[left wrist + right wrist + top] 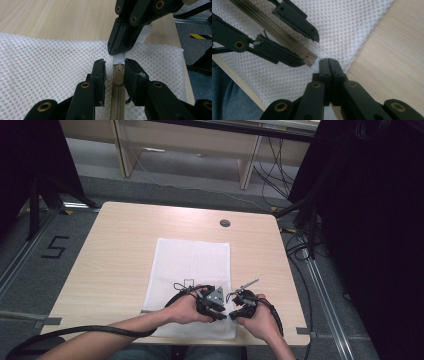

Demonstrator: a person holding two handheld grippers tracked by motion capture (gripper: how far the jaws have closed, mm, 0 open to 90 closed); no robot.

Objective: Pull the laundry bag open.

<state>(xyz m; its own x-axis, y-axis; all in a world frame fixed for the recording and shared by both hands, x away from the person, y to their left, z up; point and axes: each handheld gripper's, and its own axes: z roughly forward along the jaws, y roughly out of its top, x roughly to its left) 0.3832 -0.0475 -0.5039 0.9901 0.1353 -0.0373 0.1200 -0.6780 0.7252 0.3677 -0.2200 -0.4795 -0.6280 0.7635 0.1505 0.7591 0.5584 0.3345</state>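
- While the right hand-held gripper [329, 61] pinches the white fabric tab [119, 59] shut, the white mesh laundry bag [50, 65] lies flat on the light wooden table [120, 250].
- left hand-held gripper [115, 68] sits open, jaws straddling the tan zipper slider [118, 75], not squeezing it yet.

A white mesh bag [192, 270] lies on the wooden table [115, 260], reaching from the middle to the near edge. Both hands meet over its near right corner: the left gripper [214, 304] and the right gripper [239, 306] sit just beside each other, tips nearly touching. A round grommet [225, 223] sits near the far edge.
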